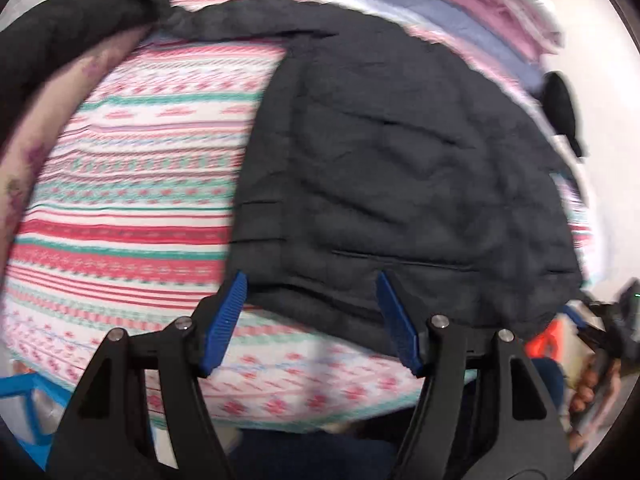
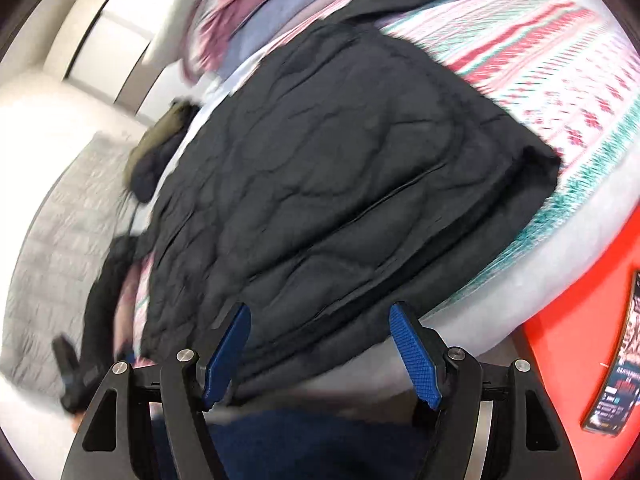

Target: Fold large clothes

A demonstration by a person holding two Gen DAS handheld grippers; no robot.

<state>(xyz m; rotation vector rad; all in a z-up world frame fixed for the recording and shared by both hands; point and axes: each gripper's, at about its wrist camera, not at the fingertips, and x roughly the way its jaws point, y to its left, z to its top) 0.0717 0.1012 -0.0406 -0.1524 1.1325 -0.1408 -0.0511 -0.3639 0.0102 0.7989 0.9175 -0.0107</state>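
Note:
A black quilted jacket [image 1: 380, 160] lies spread flat on a red, teal and white patterned blanket [image 1: 132, 184]. My left gripper [image 1: 311, 282] hovers open over the jacket's near left hem corner, its blue pads [image 1: 228, 316] wide apart and pressing on nothing. In the right wrist view the same jacket [image 2: 320, 184] fills the middle. My right gripper [image 2: 320, 312] is open above the near hem, with nothing clamped between its fingers. The picture is blurred in both views. The jacket's fur-trimmed hood [image 2: 160, 140] lies off its far left side.
Folded pink and blue clothes [image 1: 460, 12] are stacked beyond the jacket. More dark clothing [image 1: 72, 28] sits at the blanket's far left. A blue bin [image 1: 24, 392] shows at lower left. A red surface [image 2: 580, 312] with a printed card [image 2: 616, 360] lies to the right, white quilted bedding [image 2: 52, 240] to the left.

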